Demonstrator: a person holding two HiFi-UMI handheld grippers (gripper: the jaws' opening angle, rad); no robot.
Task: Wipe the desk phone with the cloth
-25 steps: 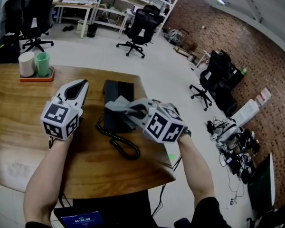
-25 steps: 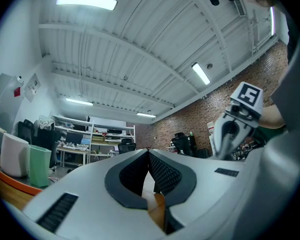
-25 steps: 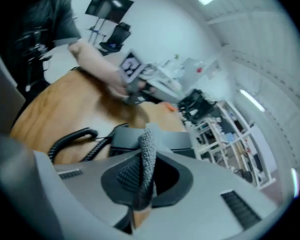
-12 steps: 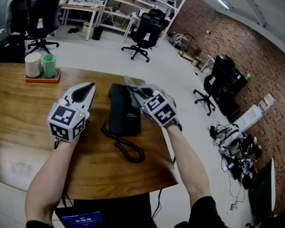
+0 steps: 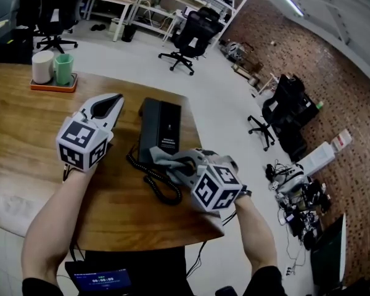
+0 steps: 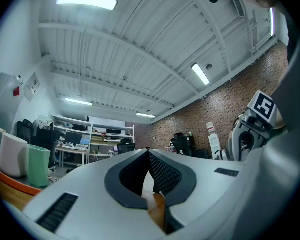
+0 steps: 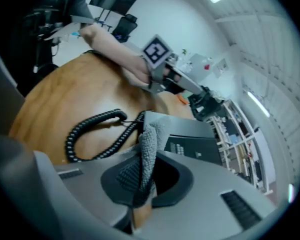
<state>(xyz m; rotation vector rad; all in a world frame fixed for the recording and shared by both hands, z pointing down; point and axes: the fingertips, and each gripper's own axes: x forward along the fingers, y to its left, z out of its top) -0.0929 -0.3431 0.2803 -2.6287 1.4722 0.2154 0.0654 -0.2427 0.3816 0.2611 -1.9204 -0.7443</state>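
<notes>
Right gripper (image 5: 177, 166) has come back from the far end of the phone (image 5: 162, 127) to its near end.
It is clamped on the cloth (image 5: 163, 160), which trails over the phone's near edge beside the cord (image 5: 155, 181), probably so that a pull drags the cloth along the top. The left gripper (image 5: 113, 102), jaws together on nothing, sits just left of the phone over the desk (image 5: 24, 140), perhaps ready to steady it.

We see a black phone (image 5: 162, 128), a grey cloth (image 5: 171, 161) and a brown wood-grain bench (image 5: 24, 165). The far cup (image 5: 64, 69) looks green, perhaps.
</notes>
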